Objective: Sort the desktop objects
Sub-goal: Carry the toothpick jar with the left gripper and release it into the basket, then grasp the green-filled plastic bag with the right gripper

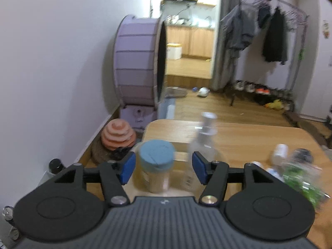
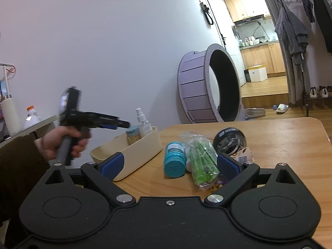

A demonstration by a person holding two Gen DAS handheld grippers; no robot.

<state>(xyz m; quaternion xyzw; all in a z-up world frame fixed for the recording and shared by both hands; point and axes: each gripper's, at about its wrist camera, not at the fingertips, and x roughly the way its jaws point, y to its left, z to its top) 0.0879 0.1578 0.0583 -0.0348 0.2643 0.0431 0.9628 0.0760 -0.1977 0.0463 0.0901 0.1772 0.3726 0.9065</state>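
Here's the blue-lidded jar (image 1: 156,166), standing upright in the cream bin (image 2: 132,155) at its far end, and that bin is our landmark on the wooden table (image 2: 280,145). It looks like a small clear plastic jar of something tan, so I'd call it light and stiff, a bit slick on the wall; the safest hold would be across the body just under the lid, not on the lid itself. Right beside it in the bin stands a clear spray bottle (image 2: 143,122), tall and narrow, likely quick to tip. The left gripper (image 1: 164,167) sits over the bin with its blue pads spread to either side of the jar, not pressing it. Just outside the bin to the right lie a teal-capped bottle (image 2: 173,161) on its side, a crinkly green packet (image 2: 204,164) and a black round tin (image 2: 230,141), all waiting to be sorted. The right gripper (image 2: 170,164) hovers near that pile, jaws wide apart, holding nothing.
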